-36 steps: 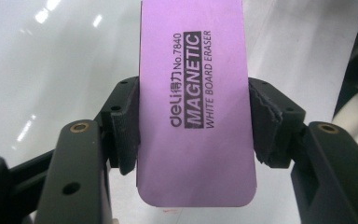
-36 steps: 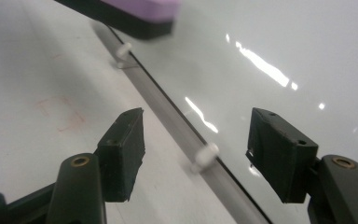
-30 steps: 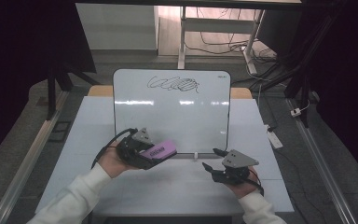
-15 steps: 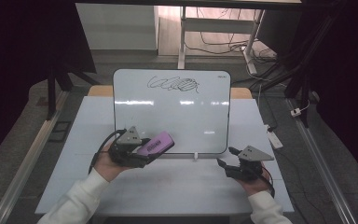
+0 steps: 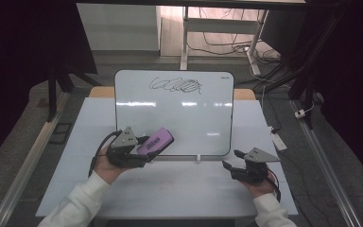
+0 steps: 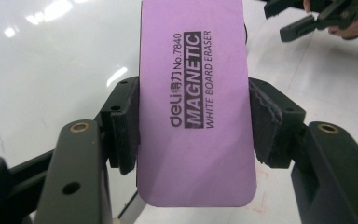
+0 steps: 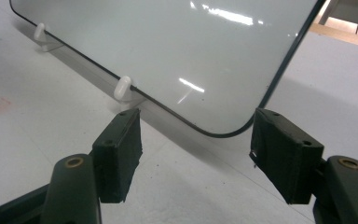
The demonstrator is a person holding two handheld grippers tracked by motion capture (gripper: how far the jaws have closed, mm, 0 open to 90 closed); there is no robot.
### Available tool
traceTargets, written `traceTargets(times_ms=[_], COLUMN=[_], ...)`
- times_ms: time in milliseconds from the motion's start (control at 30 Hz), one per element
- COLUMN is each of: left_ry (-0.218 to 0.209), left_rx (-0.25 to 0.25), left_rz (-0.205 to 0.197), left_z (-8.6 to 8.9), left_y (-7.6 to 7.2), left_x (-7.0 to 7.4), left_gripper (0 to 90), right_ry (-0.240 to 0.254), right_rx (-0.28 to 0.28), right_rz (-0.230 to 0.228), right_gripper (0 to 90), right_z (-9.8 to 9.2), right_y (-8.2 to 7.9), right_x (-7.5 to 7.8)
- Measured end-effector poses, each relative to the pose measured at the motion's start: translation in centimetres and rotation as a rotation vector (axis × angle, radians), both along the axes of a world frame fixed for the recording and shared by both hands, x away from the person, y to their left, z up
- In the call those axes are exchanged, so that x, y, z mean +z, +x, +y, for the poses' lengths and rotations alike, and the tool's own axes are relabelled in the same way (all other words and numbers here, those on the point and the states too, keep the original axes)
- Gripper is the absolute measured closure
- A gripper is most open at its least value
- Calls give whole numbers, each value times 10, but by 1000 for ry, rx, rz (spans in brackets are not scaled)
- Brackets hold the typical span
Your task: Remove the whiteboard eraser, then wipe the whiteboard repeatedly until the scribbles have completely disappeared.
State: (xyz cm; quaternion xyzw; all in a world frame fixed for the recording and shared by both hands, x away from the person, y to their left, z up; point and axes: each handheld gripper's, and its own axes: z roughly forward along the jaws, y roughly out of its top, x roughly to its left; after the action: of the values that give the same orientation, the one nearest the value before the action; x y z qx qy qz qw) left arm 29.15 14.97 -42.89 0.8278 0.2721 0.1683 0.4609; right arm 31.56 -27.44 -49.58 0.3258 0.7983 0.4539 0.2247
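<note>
A person at a white table (image 5: 179,189) works two hand-held grippers before a propped whiteboard (image 5: 175,118) bearing a black scribble (image 5: 177,85) near its top edge. The left gripper (image 5: 144,150) pinches a purple magnetic whiteboard eraser (image 6: 193,102) between its jaws, held over the board's lower left corner. The right gripper (image 5: 231,165), jaws spread and holding nothing, hovers above the table near the board's lower right corner, beside a white support clip (image 7: 122,88)

I see both grippers, left gripper (image 5: 144,147) and right gripper (image 5: 230,160), as black, each topped by a grey three-cornered plate (image 5: 124,138). Black cable (image 5: 98,150) trails from each. Brass-rimmed screw holes (image 7: 74,162) mark the jaw arms. White sleeves (image 5: 73,207) cover my forearms.
</note>
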Motion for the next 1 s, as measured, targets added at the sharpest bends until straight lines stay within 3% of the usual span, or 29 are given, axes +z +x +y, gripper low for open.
traceTargets(times_ms=[267, 500, 833, 1000], left_ry=[-47, -50, 39, 78], left_rx=[46, 103, 266, 315], left_rz=[-77, -153, -247, -277], left_z=[6, 9, 9, 10], left_y=[0, 18, 68, 82], left_x=[8, 27, 47, 57], left_gripper=[412, 412, 412, 412], right_ry=[4, 0, -14, -16], right_rx=[-7, -15, -16, -18], right_rz=[-10, -17, -22, -21], right_gripper=[326, 326, 325, 324], right_z=[-2, -2, -2, -3], right_y=[0, 0, 1, 1], right_x=[-1, 0, -2, -2])
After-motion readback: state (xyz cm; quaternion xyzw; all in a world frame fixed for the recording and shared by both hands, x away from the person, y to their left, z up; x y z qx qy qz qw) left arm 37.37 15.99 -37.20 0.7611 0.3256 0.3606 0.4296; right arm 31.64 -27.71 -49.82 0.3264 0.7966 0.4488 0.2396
